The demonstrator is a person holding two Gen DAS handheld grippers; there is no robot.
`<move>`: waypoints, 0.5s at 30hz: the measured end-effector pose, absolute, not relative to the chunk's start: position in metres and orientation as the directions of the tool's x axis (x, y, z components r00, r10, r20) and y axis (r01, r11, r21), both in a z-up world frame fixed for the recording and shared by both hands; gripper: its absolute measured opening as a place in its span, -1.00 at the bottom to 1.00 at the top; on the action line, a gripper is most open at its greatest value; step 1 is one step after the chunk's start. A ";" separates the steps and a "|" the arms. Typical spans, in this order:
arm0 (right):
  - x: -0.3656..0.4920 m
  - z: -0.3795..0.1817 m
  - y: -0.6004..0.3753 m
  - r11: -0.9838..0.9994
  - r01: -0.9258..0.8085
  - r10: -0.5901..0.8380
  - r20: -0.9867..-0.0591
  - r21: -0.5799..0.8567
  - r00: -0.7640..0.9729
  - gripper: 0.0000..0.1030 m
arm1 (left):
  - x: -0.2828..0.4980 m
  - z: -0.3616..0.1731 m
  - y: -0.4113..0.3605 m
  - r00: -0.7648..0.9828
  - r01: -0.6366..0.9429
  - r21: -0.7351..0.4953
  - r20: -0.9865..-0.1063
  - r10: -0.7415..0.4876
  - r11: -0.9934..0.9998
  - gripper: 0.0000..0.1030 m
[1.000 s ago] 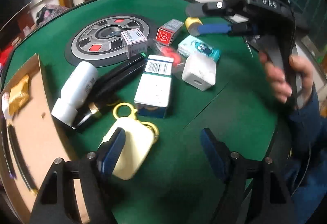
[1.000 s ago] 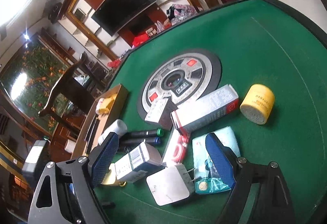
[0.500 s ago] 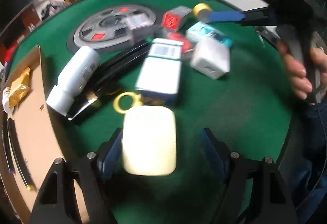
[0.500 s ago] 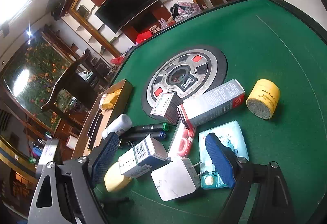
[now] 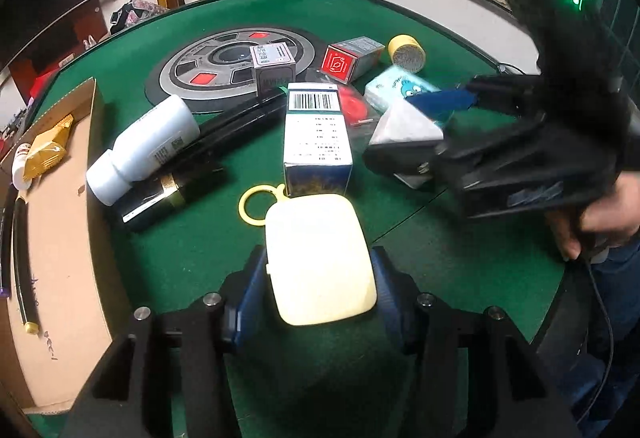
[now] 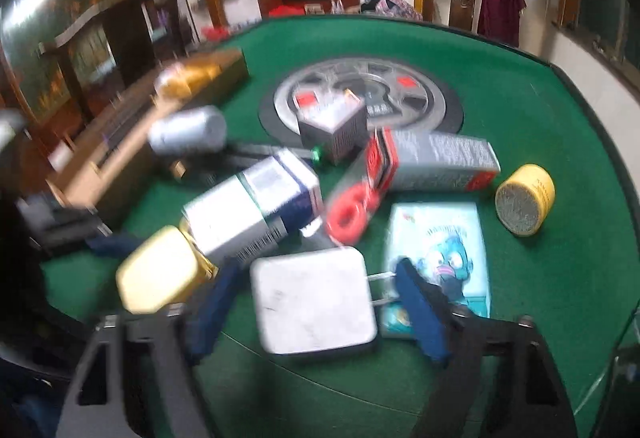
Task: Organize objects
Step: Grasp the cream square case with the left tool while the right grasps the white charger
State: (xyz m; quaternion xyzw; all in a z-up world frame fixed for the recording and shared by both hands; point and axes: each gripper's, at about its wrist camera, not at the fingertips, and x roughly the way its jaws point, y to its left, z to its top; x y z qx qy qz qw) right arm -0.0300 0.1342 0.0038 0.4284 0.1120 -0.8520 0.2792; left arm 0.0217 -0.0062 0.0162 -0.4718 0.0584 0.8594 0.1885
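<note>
Left claw [image 5: 318,278] clamping smooth rounded yellow case [image 5: 320,258], right claw [image 6: 316,312] spread around square white charger [image 6: 314,304]

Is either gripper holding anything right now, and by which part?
Left gripper clamps the pale yellow earbud case by its two sides. Right gripper straddles the white charger; grip unclear.

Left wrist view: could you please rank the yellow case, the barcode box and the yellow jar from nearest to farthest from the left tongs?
1. Yellow case, between the left tongs' fingers.
2. Barcode box, just beyond the case, centre.
3. Yellow jar, far side, right of centre.
</note>
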 end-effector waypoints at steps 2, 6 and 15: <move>-0.027 0.000 0.131 -0.818 0.576 -0.353 -0.790 0.000 -0.502 0.40 | 0.022 0.016 -0.005 -0.485 -0.378 -0.068 -0.835 0.261 -0.923 0.01; -0.031 0.003 0.141 -0.825 0.564 -0.388 -0.773 0.047 -0.502 0.39 | 0.024 0.016 -0.007 -0.496 -0.373 -0.076 -0.826 0.268 -0.925 -0.08; -0.035 0.024 0.165 -0.820 0.542 -0.500 -0.691 0.185 -0.521 0.39 | 0.031 0.031 -0.017 -0.523 -0.355 -0.160 -0.782 0.338 -0.921 -0.09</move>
